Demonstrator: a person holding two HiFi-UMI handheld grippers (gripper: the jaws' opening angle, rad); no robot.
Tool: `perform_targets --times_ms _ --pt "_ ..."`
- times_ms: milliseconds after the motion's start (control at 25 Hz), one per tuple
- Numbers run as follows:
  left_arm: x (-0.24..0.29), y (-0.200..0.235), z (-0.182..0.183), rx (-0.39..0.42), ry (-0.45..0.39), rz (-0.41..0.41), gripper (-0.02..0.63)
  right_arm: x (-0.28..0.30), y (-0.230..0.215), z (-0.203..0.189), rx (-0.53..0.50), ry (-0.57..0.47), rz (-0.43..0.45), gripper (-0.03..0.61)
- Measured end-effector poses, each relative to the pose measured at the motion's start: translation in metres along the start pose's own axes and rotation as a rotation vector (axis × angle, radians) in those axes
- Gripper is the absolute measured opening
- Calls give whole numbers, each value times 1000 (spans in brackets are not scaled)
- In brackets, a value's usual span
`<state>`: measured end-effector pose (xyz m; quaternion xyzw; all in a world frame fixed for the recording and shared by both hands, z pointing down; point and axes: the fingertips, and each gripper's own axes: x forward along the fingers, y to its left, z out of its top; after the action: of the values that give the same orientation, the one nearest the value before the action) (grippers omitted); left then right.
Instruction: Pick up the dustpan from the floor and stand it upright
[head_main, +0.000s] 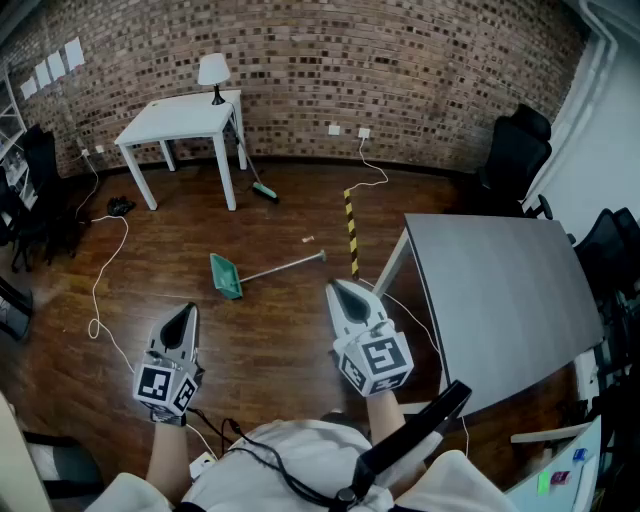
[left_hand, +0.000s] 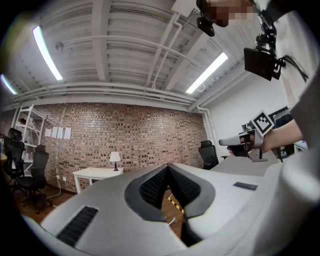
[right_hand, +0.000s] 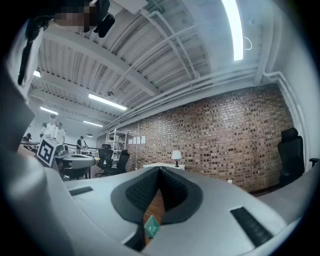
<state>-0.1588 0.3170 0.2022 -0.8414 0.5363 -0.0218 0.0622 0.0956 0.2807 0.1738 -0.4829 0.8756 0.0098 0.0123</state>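
Lying flat, dustpan (head_main: 227, 276) sits well beyond both closed grippers.

Grey left hand-held gripper (head_main: 186, 312), matching right hand-held gripper (head_main: 336, 290), black-and-white marker cubes (head_main: 166, 386), white shirt (head_main: 300, 432)

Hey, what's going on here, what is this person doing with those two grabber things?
A person stands on a wooden floor with a two-jaw gripper in each hand. The left gripper and the right gripper are both shut and empty, held level in front of the body. The green dustpan lies flat on the floor ahead of them, its long handle reaching toward the grey table. Neither gripper touches it, so it has not yet been picked up or stood upright.
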Motion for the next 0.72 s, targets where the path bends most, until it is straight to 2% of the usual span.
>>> perform_targets --times_ms 200,480,720 --pt "-1 33 -18 -43 7 25 -5 16 8 -7 6 4 -26 -17" --pt "14 48 -26 -29 17 22 -5 38 -4 -15 32 -1 -52 -17" --pt "56 60 -37 -8 41 19 -4 80 -31 -29 55 -7 -41 -17"
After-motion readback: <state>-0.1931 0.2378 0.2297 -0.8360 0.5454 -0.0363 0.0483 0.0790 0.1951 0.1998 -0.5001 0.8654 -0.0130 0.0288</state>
